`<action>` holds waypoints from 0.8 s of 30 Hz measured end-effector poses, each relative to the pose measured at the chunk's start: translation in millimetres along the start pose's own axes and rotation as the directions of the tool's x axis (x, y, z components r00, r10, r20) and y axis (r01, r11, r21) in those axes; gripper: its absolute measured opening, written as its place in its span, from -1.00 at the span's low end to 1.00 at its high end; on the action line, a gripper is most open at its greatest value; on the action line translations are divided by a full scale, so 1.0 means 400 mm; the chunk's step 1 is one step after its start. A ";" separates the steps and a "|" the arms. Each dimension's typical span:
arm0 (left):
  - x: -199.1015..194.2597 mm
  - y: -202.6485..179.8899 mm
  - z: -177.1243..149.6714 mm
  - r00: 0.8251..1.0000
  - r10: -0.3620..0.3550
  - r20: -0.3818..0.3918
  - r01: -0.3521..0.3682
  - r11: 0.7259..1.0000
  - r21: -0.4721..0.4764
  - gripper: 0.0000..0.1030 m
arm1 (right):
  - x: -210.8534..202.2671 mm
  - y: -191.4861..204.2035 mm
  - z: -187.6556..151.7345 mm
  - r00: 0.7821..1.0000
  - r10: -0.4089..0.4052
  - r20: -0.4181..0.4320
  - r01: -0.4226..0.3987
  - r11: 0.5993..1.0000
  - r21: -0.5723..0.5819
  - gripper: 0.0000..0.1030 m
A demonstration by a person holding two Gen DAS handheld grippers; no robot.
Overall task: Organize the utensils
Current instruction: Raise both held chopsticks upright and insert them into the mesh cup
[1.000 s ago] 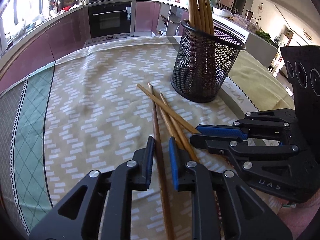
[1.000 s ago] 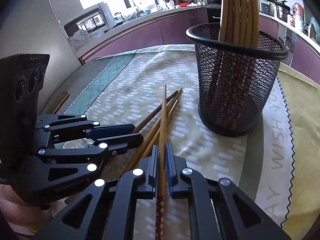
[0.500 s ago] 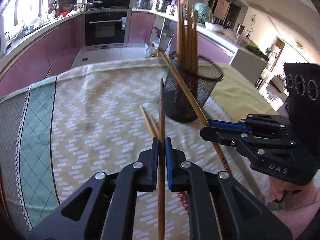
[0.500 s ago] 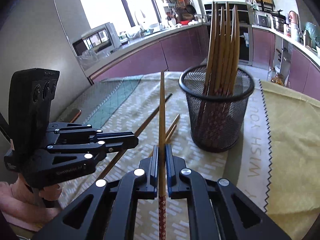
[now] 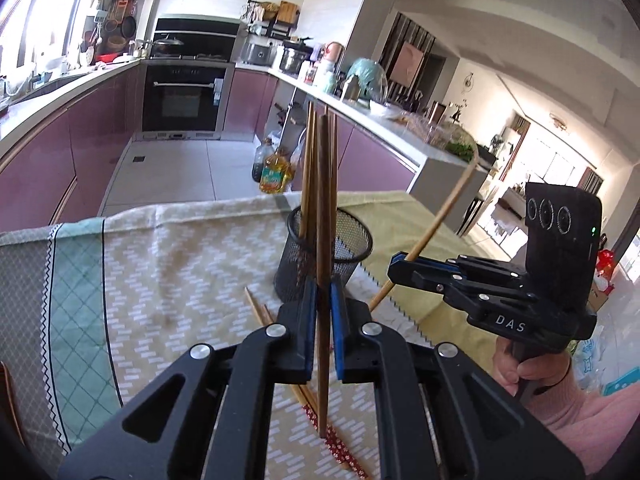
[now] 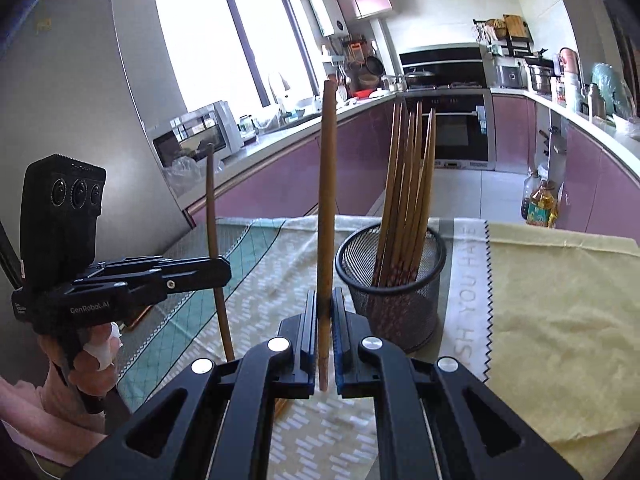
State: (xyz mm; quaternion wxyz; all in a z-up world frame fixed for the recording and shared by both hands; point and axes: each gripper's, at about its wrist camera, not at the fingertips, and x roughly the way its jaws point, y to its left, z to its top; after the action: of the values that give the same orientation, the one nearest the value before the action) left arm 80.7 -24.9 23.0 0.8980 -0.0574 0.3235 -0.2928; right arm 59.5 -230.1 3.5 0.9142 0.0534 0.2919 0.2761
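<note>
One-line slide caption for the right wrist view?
Right gripper and left gripper each hold one chopstick raised beside the mesh holder.

A dark brown chopstick (image 5: 323, 240) stands nearly upright above the tablecloth (image 5: 160, 280), pinched at its lower part. A lighter wooden chopstick (image 6: 326, 216) is also upright and pinched near its lower end. A black mesh holder (image 6: 394, 280) stands on the cloth toward the far edge, with a bundle of chopsticks (image 6: 410, 184) in it, patterned ends down. Two more chopsticks (image 5: 260, 312) lie flat, near the holder's base.
</note>
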 end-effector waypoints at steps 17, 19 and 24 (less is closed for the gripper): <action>-0.020 -0.045 0.146 0.991 -0.020 0.136 0.015 0.999 0.039 -0.86 | -0.085 -0.020 0.147 0.988 -0.034 0.152 0.042 0.998 -0.049 -0.88; -0.026 -0.055 0.164 0.988 -0.021 0.152 0.014 0.999 0.050 -0.86 | -0.093 -0.025 0.165 0.985 -0.038 0.169 0.047 0.998 -0.049 -0.89; -0.042 -0.074 0.203 0.980 -0.024 0.199 0.010 0.997 0.071 -0.86 | -0.102 -0.039 0.201 0.977 -0.045 0.210 0.055 0.998 -0.042 -0.89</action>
State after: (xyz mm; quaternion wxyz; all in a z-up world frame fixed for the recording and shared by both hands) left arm 105.7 -46.6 104.4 0.9249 -0.0581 0.2208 -0.3042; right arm 84.6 -260.0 86.3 0.9475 0.0528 0.1888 0.2528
